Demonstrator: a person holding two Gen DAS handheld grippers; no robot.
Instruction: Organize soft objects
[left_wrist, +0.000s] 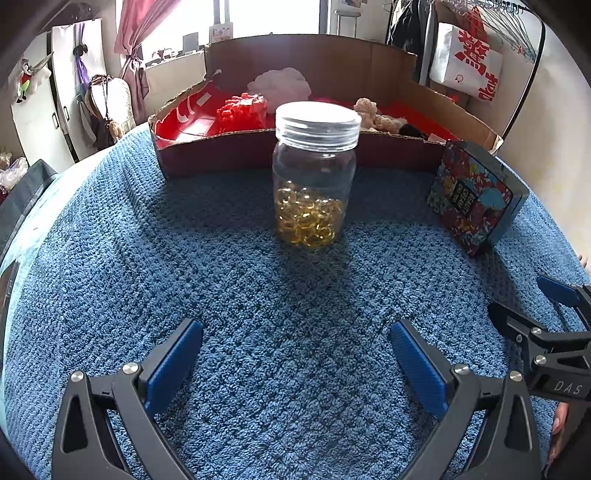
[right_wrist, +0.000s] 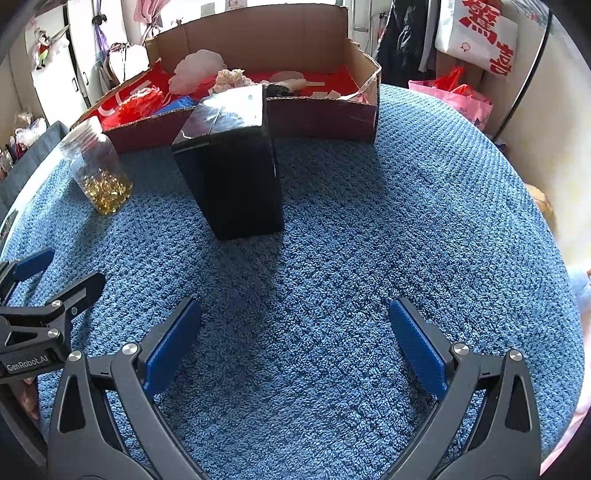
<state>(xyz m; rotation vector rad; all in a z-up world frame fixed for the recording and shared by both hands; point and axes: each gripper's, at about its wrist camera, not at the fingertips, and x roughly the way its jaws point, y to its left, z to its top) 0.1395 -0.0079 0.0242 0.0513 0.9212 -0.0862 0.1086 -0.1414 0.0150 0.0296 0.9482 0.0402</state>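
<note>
The left gripper (left_wrist: 295, 354) hovers low over the blue towel (left_wrist: 258, 295) with its two fingers spread wide and nothing between them. The right gripper (right_wrist: 295, 343) is in the same state: its blue pads (right_wrist: 173, 343) stand far apart and hold nothing. Each gripper is seen at the edge of the other camera's view, so they are side by side, near each other but not touching.

The soft objects are all inside the cardboard box (left_wrist: 258, 155) at the far side of the towel. In the left wrist view a red knitted item (left_wrist: 242, 110) lies at the left part of the box, a pale pink fluffy item (left_wrist: 280, 86) is behind it near the back wall, and a beige crocheted item (left_wrist: 373, 114) lies more to the right. The bottom of the box is red.

In front of the box, on the towel, stands a clear plastic jar (left_wrist: 314, 177) with a white screw lid (left_wrist: 317, 120). It is upright and its lower part is filled with golden capsules (left_wrist: 308, 221). To the right of the jar stands a dark box with a colourful patterned face (left_wrist: 476, 199), on its edge and tilted. In the right wrist view only its black back is visible, and its top overlaps the front wall of the cardboard box; whether they touch cannot be told.
</note>
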